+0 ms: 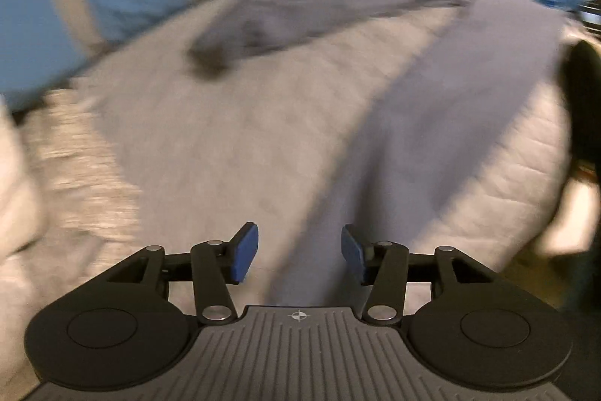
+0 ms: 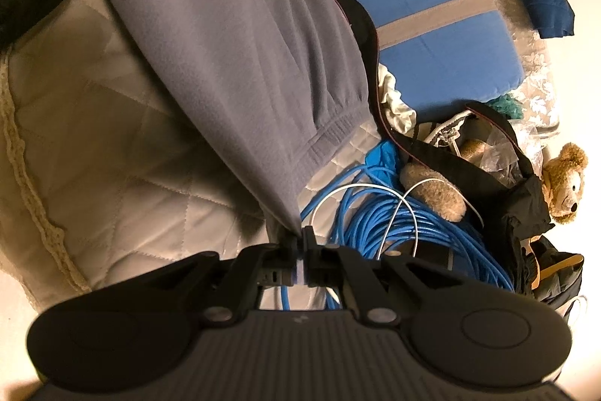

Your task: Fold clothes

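Above the quilted bedcover we see the left gripper with jaws apart, nothing between them. The right gripper pinches a corner of the one grey garment, which lies stretched across the bedcover. Only the right view shows one blue cable coil and one teddy bear beside the bedcover.

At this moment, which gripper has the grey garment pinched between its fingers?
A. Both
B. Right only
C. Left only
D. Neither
B: in the right wrist view the right gripper has a corner of the grey garment drawn taut into its nearly closed jaws, while the left gripper stands open with nothing between its blue pads.
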`<state>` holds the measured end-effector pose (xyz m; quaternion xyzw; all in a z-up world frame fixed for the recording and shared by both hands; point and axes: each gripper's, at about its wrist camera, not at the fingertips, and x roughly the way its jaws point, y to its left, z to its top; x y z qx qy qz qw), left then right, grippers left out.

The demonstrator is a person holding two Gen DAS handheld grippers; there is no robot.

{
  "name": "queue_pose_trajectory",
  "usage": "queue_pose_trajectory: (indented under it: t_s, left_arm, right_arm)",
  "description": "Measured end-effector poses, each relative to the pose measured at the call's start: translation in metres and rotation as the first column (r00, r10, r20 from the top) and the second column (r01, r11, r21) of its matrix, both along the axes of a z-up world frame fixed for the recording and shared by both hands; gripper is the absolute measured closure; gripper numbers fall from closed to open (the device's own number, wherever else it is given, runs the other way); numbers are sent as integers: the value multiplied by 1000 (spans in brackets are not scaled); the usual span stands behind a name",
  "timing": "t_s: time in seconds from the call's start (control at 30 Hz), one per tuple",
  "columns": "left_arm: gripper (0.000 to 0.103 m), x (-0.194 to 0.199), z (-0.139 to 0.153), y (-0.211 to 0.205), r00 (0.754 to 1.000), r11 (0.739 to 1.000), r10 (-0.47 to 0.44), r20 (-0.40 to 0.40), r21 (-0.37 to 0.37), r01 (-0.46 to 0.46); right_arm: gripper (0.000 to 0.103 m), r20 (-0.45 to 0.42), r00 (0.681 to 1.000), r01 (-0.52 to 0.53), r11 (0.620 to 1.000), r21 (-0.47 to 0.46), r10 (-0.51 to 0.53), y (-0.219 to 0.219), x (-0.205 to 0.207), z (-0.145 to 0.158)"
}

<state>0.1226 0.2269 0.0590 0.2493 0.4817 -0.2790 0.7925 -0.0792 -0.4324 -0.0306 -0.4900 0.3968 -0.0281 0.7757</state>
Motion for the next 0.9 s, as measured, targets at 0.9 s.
queue_pose_trajectory:
  t_s: [0.9]
  left_arm:
    - [94, -4, -58, 12, 989, 999, -9, -151, -35, 4]
  right_arm:
    - [82, -18, 1000, 5, 1000, -14, -6, 0, 5, -3]
